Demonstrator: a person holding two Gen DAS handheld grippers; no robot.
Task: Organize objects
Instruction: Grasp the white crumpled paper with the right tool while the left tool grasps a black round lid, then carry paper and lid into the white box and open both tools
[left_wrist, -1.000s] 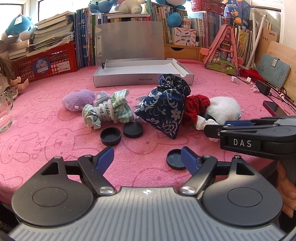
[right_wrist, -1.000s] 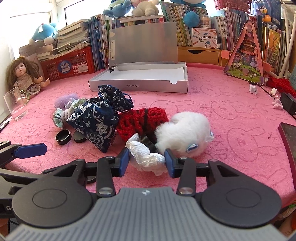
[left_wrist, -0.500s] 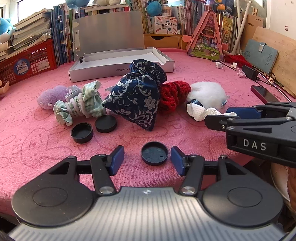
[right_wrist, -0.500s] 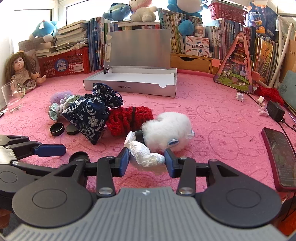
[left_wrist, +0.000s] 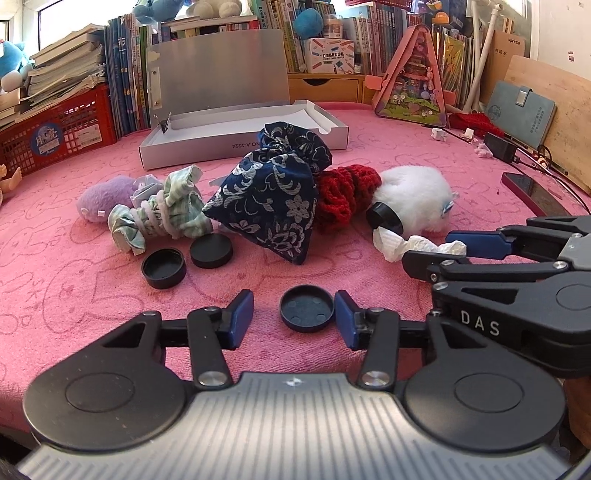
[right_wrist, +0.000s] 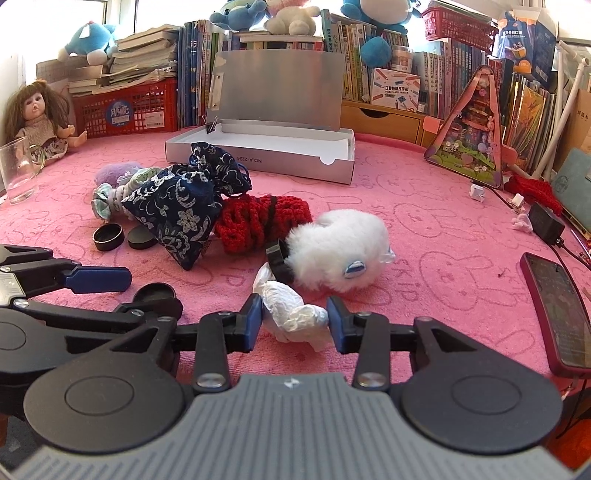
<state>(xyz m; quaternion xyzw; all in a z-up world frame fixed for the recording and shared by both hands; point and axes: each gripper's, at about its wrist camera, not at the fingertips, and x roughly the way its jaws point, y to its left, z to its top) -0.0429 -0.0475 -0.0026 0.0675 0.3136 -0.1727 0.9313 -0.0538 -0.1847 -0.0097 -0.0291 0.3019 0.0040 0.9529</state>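
Left tool (left_wrist: 294, 319): jaws closing around the cap (left_wrist: 306, 308), which lies flat on the tabletop (left_wrist: 74, 277), nearer the right pad. Right tool (right_wrist: 294, 322): clamped on the tissue wad (right_wrist: 291, 314).

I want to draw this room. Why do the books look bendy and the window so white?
Both wrist views come through fisheye lenses, so the books at the edges lean and curve; in the right wrist view the window is washed out by bright daylight.
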